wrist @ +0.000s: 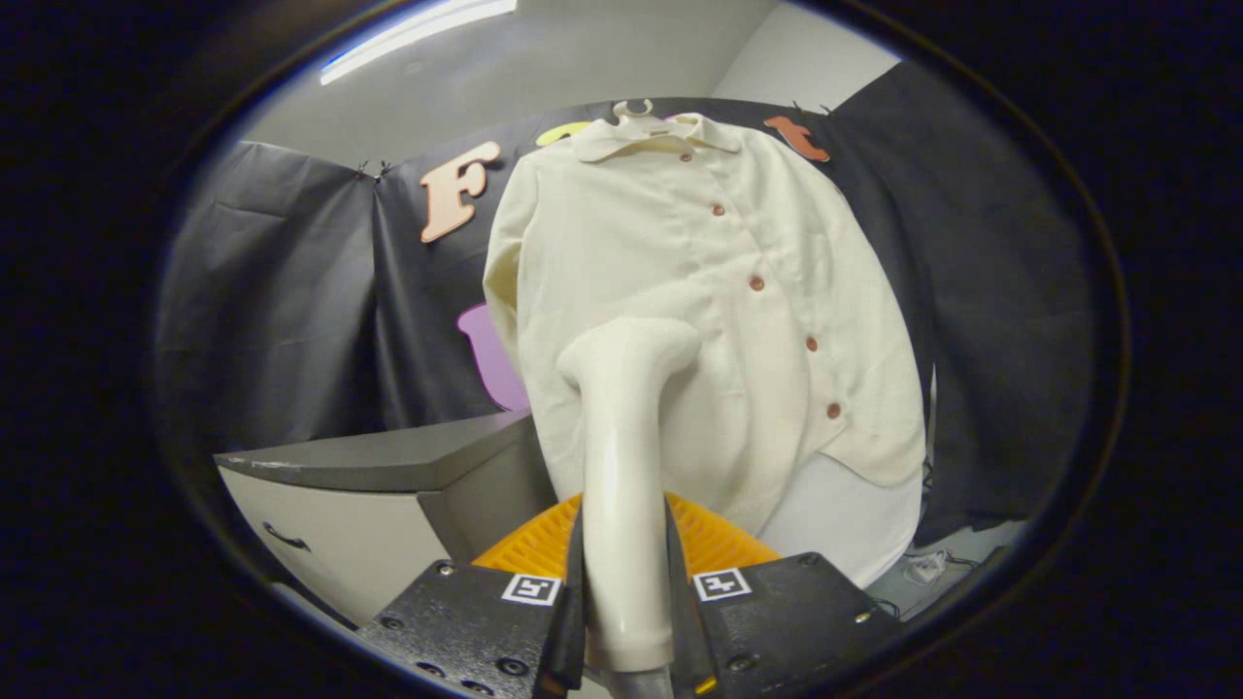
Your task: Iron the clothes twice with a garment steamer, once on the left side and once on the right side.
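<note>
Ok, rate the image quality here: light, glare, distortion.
Gripper view: even soft light on the shirt; a glare streak along the steamer handle, which the claw grips; fisheye bends the cabinet edge; focus is sharp.

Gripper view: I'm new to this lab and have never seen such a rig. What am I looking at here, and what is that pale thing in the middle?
The camera rides on hand-held tongs and looks forward along their two fingers. Those fingers press from both sides on the handle of a garment steamer, the pale thing; its head points up at a cream shirt on a hanger against the black booth wall. An orange ribbed part sits just behind the fingers. Beside the shirt stands a grey-topped cabinet.
</note>
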Tool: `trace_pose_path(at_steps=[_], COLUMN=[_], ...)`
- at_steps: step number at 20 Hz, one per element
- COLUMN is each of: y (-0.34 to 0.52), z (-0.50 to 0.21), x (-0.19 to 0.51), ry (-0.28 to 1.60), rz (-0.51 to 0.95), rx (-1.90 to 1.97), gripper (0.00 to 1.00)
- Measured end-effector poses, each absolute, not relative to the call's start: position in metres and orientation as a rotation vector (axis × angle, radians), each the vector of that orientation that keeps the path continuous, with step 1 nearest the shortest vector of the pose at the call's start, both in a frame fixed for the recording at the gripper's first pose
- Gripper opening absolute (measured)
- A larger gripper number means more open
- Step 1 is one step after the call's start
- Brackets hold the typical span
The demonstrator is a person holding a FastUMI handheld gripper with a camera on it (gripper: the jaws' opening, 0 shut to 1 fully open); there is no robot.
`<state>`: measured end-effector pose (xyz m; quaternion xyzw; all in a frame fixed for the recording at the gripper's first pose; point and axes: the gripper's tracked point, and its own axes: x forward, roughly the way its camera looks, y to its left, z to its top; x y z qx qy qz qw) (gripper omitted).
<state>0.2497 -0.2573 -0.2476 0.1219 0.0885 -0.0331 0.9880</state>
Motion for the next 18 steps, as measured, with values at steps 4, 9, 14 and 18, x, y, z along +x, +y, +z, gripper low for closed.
trace_pose_path(at_steps=[4,9,14,18], y=[-0.257,-0.257,-0.26,-0.264], z=[-0.268,-0.296,-0.325,-0.339], x=[0.237,0.216,0.196,0.182], ry=[0.213,0.271,0.323,0.371], rz=[-0.069,-0.074,-0.079,-0.067], rx=[0.251,0.255,0.265,0.262], gripper=[0.35,0.35,0.35,0.36])
